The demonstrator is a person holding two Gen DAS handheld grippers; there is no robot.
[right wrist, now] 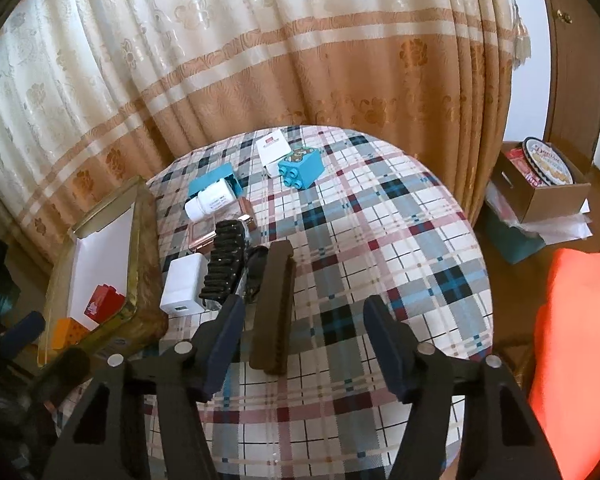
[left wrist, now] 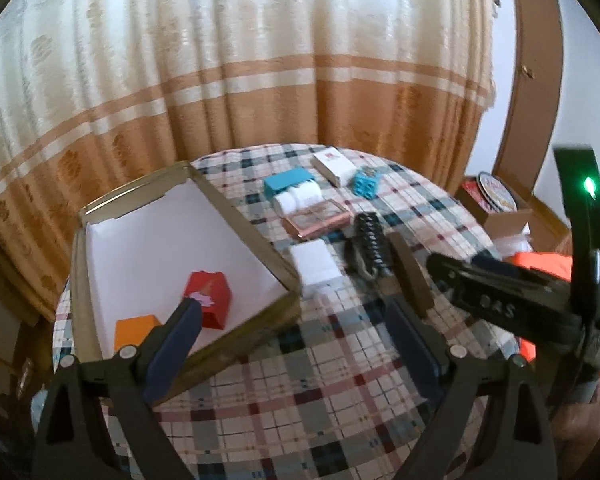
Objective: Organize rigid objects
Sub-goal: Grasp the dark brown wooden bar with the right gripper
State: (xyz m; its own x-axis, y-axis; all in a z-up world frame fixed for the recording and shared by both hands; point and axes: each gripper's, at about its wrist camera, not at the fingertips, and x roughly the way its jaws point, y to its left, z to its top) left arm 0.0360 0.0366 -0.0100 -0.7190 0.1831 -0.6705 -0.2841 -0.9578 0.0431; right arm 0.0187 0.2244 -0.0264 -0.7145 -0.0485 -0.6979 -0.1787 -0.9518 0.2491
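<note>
Left tool (left wrist: 292, 312): fingers spread wide, nothing held; left fingertip seen over the red block (left wrist: 210, 300) in the tray (left wrist: 256, 236), contact not determinable, right finger over bare cloth. Tray: gold-rimmed, white-lined, set at the left edge of the round tabletop (right wrist: 400, 240); red block and orange block (left wrist: 134, 330) lie in its near corner, the rest of its floor is free. Just right of the tray: white charger (right wrist: 182, 288), black comb (right wrist: 224, 264), brown case (right wrist: 274, 312), lying side by side. Farther back: pink case (left wrist: 318, 218), white bottle (right wrist: 210, 200), teal box (left wrist: 288, 182), white box (right wrist: 272, 150), blue block (right wrist: 300, 170). Right tool (right wrist: 300, 344): fingers partly spread, empty; the near end of the brown case lies between them, untouched. Right half of the checked cloth is clear to the rim.
</note>
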